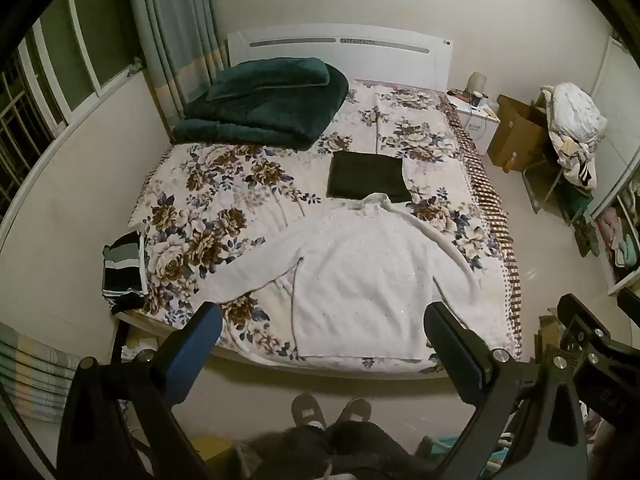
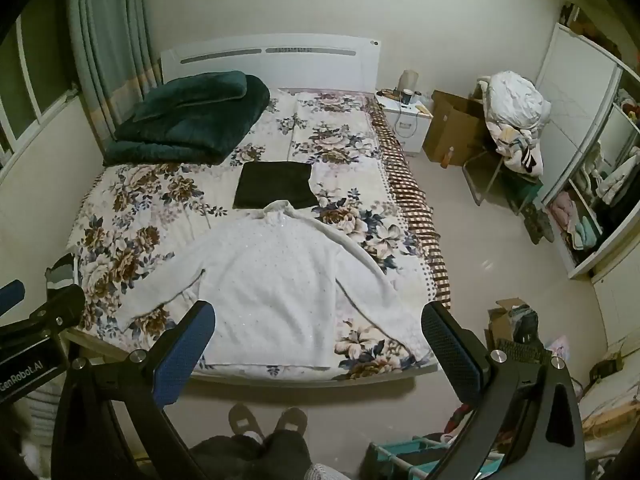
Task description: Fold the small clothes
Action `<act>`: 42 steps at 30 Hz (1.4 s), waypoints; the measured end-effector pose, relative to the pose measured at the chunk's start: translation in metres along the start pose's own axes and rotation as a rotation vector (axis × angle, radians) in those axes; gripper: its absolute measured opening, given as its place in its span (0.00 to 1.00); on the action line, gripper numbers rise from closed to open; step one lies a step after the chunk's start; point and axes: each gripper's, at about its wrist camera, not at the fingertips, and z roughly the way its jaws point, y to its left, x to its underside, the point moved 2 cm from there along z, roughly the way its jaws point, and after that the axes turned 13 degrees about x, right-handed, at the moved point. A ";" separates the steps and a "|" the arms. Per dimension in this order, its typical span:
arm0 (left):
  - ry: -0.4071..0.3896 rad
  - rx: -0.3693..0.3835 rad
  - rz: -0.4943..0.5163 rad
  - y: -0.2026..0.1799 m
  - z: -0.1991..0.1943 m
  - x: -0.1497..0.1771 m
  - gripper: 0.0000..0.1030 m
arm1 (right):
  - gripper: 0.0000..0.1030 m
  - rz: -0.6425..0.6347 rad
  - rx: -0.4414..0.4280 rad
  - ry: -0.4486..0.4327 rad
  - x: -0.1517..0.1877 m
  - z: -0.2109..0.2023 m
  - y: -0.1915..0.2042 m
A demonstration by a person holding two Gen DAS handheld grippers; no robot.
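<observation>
Both claws are up off the bed, left gripper [image 1: 322,326] and right gripper [image 2: 318,322] spread wide, holding nothing. Just past them the white knit long-sleeved sweater [image 1: 352,272] lies flat on the floral bedsheet [image 1: 224,184], then a folded dark, maybe black-green garment [image 1: 366,176], collar touching it.

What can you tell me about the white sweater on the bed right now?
The white sweater lies spread flat on the floral bedsheet, hem toward the foot of the bed, collar pointing at the headboard. It looks like a soft knit dotted with small sparkles. Both long sleeves angle outward and down. Its collar overlaps the near edge of the folded dark garment. It is still unfolded. The left gripper and right gripper are both open, above it, not touching it.
</observation>
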 end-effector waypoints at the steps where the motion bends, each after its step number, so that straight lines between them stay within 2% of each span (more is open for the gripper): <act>1: 0.000 0.001 0.000 0.000 0.000 0.000 1.00 | 1.00 0.000 0.000 0.000 0.000 0.000 0.000; 26: -0.013 0.005 0.003 0.001 0.002 -0.002 1.00 | 1.00 0.005 -0.005 -0.009 -0.001 -0.008 0.000; 35: -0.015 0.007 0.003 0.005 -0.001 -0.023 1.00 | 1.00 0.007 -0.005 -0.012 -0.001 -0.009 -0.001; 36: -0.020 0.006 0.004 0.003 -0.003 -0.010 1.00 | 1.00 0.006 -0.005 -0.012 -0.001 -0.009 -0.001; 42: -0.023 0.007 0.001 0.005 -0.003 -0.014 1.00 | 1.00 0.007 -0.005 -0.013 -0.001 -0.010 -0.002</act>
